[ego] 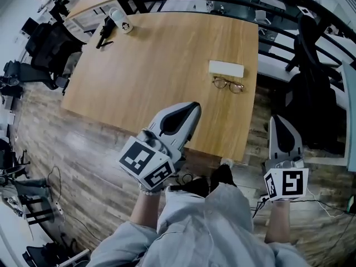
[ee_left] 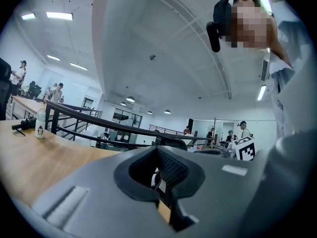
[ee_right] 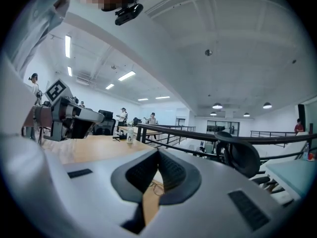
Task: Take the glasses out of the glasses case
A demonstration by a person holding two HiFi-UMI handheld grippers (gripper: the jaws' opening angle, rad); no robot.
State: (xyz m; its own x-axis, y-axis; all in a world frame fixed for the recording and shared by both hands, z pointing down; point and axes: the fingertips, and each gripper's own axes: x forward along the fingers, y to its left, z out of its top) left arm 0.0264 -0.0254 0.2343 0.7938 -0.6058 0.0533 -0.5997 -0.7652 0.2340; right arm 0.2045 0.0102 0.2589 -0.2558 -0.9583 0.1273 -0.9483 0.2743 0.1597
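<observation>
A white glasses case (ego: 226, 68) lies shut near the right edge of the wooden table (ego: 156, 71). A pair of thin-framed glasses (ego: 228, 84) lies unfolded on the table just in front of it. My left gripper (ego: 194, 105) hovers over the table's near edge, shut and empty, well short of the glasses. My right gripper (ego: 276, 118) is off the table's right side over the floor, shut on nothing. In the right gripper view the glasses (ee_right: 156, 188) show below the closed jaws (ee_right: 158, 152). In the left gripper view the jaws (ee_left: 158, 151) meet with nothing between them.
A small white bottle (ego: 122, 21) and a black tool (ego: 104, 33) sit at the table's far left corner. Black office chairs stand at the left (ego: 53, 49) and at the right (ego: 311, 88). Cables (ego: 55, 188) lie on the wood floor. More desks and railings stand behind.
</observation>
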